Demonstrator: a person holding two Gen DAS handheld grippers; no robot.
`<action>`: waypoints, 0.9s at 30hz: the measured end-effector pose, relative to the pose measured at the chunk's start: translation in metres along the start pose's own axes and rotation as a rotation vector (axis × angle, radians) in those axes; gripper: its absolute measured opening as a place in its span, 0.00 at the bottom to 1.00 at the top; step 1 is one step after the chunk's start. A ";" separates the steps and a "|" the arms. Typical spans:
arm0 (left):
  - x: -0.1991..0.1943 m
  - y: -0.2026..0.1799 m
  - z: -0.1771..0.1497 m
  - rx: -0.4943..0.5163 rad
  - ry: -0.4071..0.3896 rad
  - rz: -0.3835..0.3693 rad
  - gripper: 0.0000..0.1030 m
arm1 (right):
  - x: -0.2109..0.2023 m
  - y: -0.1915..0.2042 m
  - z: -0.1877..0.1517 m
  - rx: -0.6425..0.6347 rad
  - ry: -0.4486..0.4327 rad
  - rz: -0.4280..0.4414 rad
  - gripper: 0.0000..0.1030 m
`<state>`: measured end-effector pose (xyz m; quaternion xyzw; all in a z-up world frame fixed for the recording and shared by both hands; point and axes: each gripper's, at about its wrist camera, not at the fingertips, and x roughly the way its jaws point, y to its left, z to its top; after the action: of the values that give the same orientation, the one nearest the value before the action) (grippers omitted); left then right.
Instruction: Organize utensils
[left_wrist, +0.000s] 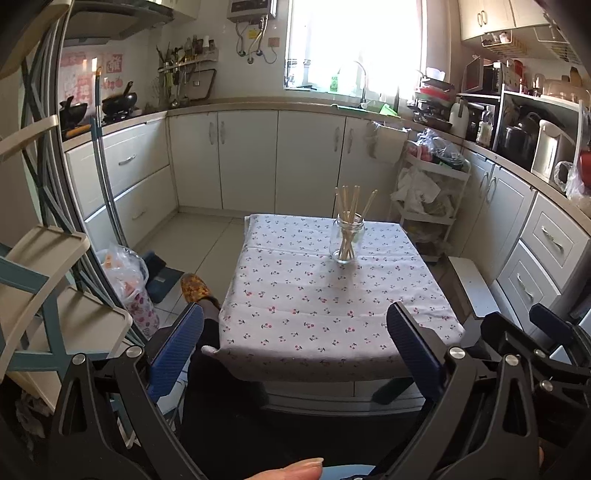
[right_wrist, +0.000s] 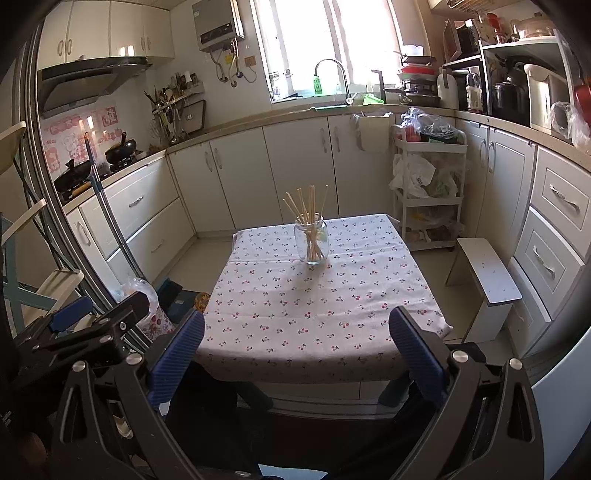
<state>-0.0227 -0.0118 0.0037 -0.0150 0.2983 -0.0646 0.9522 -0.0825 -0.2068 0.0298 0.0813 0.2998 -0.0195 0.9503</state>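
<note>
A clear glass jar (left_wrist: 346, 240) (right_wrist: 311, 240) stands upright on the far half of a small table under a cherry-print cloth (left_wrist: 325, 295) (right_wrist: 317, 302). Several wooden chopsticks (left_wrist: 351, 205) (right_wrist: 308, 206) stand inside it and fan out above the rim. My left gripper (left_wrist: 295, 325) is open, held back from the table's near edge with nothing between its blue pads. My right gripper (right_wrist: 297, 328) is open too, also short of the near edge and empty. Each gripper shows at the side of the other's view.
A white rolling cart (right_wrist: 428, 184) with bags stands at the far right of the table, and a low white stool (right_wrist: 487, 277) beside it. Cabinets line the walls. A plastic bag (left_wrist: 129, 280) and a slippered foot (left_wrist: 194, 288) are at the left.
</note>
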 end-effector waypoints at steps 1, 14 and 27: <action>-0.001 0.000 0.000 0.002 -0.002 -0.002 0.93 | 0.000 0.000 0.000 0.000 0.000 0.000 0.93; 0.007 -0.006 -0.003 0.028 0.030 0.042 0.93 | 0.000 -0.001 -0.001 0.001 0.008 0.003 0.93; 0.008 -0.009 -0.004 0.031 0.031 0.042 0.93 | 0.003 -0.001 -0.003 0.004 0.014 0.006 0.93</action>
<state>-0.0198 -0.0215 -0.0036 0.0073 0.3123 -0.0493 0.9487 -0.0820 -0.2075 0.0254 0.0843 0.3064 -0.0166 0.9480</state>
